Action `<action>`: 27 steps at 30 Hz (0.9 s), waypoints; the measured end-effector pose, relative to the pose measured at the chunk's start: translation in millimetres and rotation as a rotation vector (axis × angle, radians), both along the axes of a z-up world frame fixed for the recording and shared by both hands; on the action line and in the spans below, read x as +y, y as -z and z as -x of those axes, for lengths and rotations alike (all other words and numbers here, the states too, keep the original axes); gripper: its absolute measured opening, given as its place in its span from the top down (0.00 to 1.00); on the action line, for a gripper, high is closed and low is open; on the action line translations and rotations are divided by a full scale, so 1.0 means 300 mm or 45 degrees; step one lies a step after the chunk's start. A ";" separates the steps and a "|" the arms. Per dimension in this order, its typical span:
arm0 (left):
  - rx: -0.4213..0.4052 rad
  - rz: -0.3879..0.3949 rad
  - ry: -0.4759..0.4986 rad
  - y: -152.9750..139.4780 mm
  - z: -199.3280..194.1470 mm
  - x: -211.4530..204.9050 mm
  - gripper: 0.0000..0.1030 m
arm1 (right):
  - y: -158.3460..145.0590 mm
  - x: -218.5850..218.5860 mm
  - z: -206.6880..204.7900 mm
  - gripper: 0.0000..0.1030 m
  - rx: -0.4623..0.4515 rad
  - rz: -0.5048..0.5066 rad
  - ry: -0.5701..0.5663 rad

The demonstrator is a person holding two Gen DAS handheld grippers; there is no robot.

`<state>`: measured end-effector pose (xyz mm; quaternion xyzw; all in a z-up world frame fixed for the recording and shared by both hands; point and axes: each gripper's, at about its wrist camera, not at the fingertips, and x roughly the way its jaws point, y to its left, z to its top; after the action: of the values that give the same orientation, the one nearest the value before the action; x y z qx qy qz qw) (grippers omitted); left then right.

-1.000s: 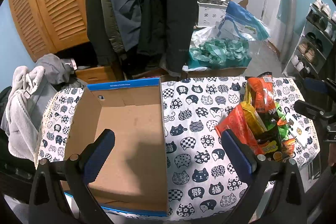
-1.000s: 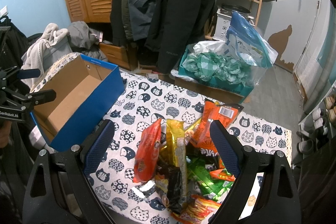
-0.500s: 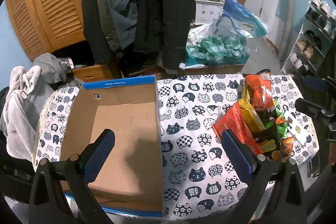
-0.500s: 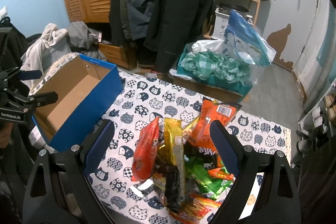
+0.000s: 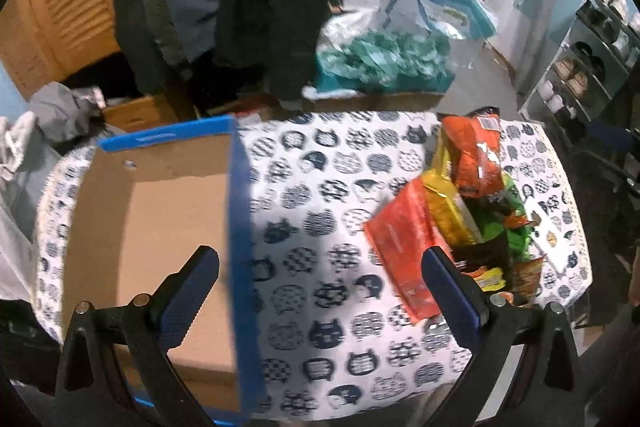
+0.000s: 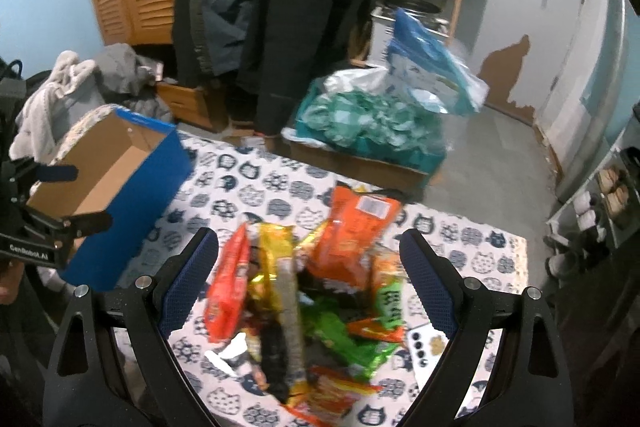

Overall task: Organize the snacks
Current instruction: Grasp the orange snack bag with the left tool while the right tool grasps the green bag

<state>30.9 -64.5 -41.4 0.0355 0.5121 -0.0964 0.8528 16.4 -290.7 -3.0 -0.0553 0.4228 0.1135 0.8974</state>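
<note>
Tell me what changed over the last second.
Both tools came in lower and closer: the left tool over the edge of the blue box, the right tool over the snack pile. Nothing was taken hold of or let go. Both tools stay open; box, snacks and tablecloth lie as before.

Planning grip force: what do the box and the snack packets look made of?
The box looks like corrugated cardboard: matte brown inside, blue-printed outside, though its edges are blurred. The snack packets look like thin glossy plastic or foil film, crinkled and catching highlights.
</note>
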 end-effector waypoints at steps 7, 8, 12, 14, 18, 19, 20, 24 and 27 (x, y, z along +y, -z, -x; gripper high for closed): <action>0.114 -0.032 0.032 0.090 -0.071 -0.127 0.01 | 0.068 -0.141 -0.061 0.12 0.096 0.022 0.092; 0.123 -0.035 0.034 0.102 -0.080 -0.140 0.01 | 0.087 -0.167 -0.072 0.12 0.119 0.025 0.116; 0.198 -0.040 0.032 0.173 -0.120 -0.193 0.01 | 0.163 -0.235 -0.105 0.12 0.202 0.011 0.179; 0.237 -0.040 0.027 0.211 -0.141 -0.215 0.01 | 0.203 -0.260 -0.112 0.12 0.240 0.003 0.191; 0.328 -0.005 0.012 0.291 -0.165 -0.246 0.01 | 0.276 -0.284 -0.113 0.12 0.303 0.013 0.195; 0.355 0.008 0.008 0.310 -0.169 -0.252 0.01 | 0.292 -0.285 -0.114 0.12 0.319 0.011 0.197; 0.378 0.012 -0.001 0.331 -0.173 -0.259 0.01 | 0.307 -0.288 -0.116 0.12 0.337 0.009 0.198; 0.428 0.004 -0.016 0.386 -0.179 -0.283 0.01 | 0.369 -0.302 -0.128 0.12 0.386 -0.008 0.202; 0.458 0.002 0.002 0.416 -0.181 -0.307 0.01 | 0.419 -0.312 -0.143 0.12 0.431 -0.004 0.207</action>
<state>85.3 -156.5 -166.3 0.0175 0.6564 -0.1021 0.7472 59.2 -384.2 -128.6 0.0004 0.5705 0.0492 0.8198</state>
